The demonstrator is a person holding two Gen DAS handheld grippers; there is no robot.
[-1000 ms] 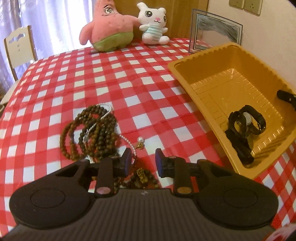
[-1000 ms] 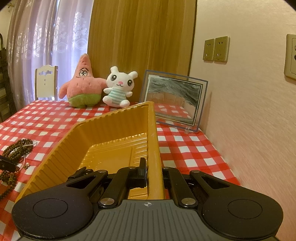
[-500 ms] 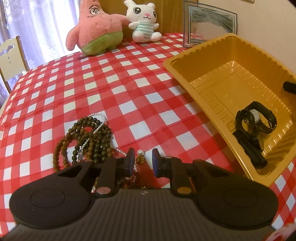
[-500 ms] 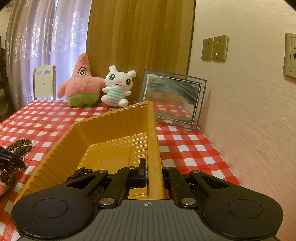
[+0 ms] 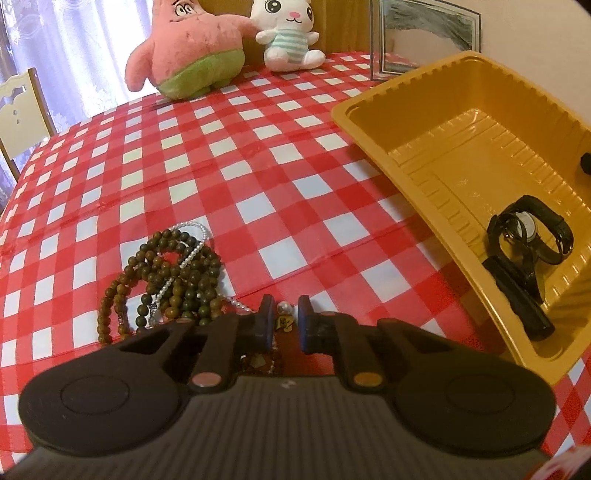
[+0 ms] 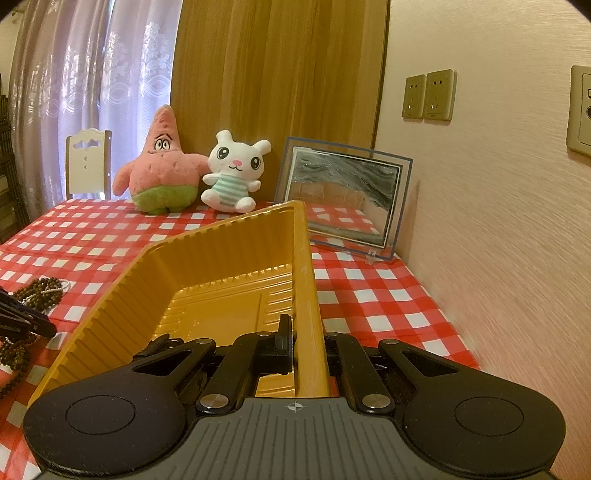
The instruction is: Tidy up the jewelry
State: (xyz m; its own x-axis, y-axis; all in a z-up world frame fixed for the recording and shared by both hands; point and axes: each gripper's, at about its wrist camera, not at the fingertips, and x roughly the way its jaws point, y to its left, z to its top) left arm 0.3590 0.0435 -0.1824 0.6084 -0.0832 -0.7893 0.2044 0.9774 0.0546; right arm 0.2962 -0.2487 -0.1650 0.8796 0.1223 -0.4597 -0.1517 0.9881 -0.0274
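A heap of dark wooden bead strings point(image 5: 168, 273) with a pearl necklace point(image 5: 192, 243) lies on the red checked tablecloth. My left gripper point(image 5: 284, 325) is low over the heap's near end, its jaws narrowly open around a small gold charm point(image 5: 285, 323) with a pearl. The yellow tray point(image 5: 369, 122) stands to the right and holds a black watch point(image 5: 532, 236). My right gripper point(image 6: 304, 339) is shut on the tray's right wall point(image 6: 306, 295). The beads also show at the left of the right wrist view point(image 6: 40, 291).
A pink star plush point(image 5: 184, 48) and a white rabbit plush point(image 5: 288, 33) sit at the table's far edge. A framed picture point(image 6: 343, 199) leans on the wall behind the tray. A white chair point(image 6: 86, 162) stands beyond the table.
My left gripper has dropped lower and its jaws have narrowed around the gold charm at the heap's near end. The right gripper has kept its hold on the tray wall.
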